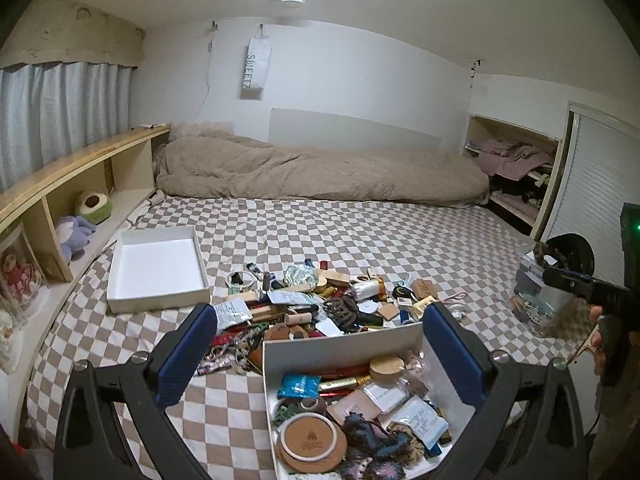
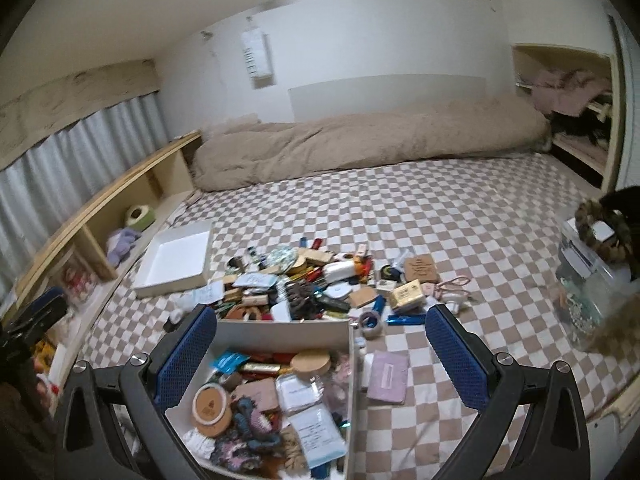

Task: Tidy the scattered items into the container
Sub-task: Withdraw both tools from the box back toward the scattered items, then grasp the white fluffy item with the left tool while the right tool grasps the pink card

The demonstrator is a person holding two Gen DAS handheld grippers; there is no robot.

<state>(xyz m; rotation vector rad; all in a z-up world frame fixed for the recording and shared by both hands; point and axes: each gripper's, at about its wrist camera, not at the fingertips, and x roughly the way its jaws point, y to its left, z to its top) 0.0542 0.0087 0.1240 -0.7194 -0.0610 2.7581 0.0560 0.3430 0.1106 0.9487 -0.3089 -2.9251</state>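
A checkered bed [image 1: 360, 224] carried everything: a half-filled box [image 1: 344, 344] nearest the tool, a heap of small items [image 1: 320, 300] just beyond, an empty tray [image 1: 158, 268] far-left, a blanket [image 1: 320, 172] farthest.

The left gripper [image 1: 320, 356] was held low and near, pointing toward the far side, its 2 blue-padded fingers [image 1: 188, 356] spread wide apart with nothing clamped between them. The right gripper [image 2: 320, 356] sat in a matching pose, its 2 blue pads [image 2: 456, 356] equally wide. In the left wrist view, the right gripper's black body [image 1: 592, 292] appeared at the right edge, with part of the person's hand [image 1: 596, 332] wrapped around its handle. In the right wrist view, the left gripper's blue pad [image 2: 50, 304] showed at the far left edge.
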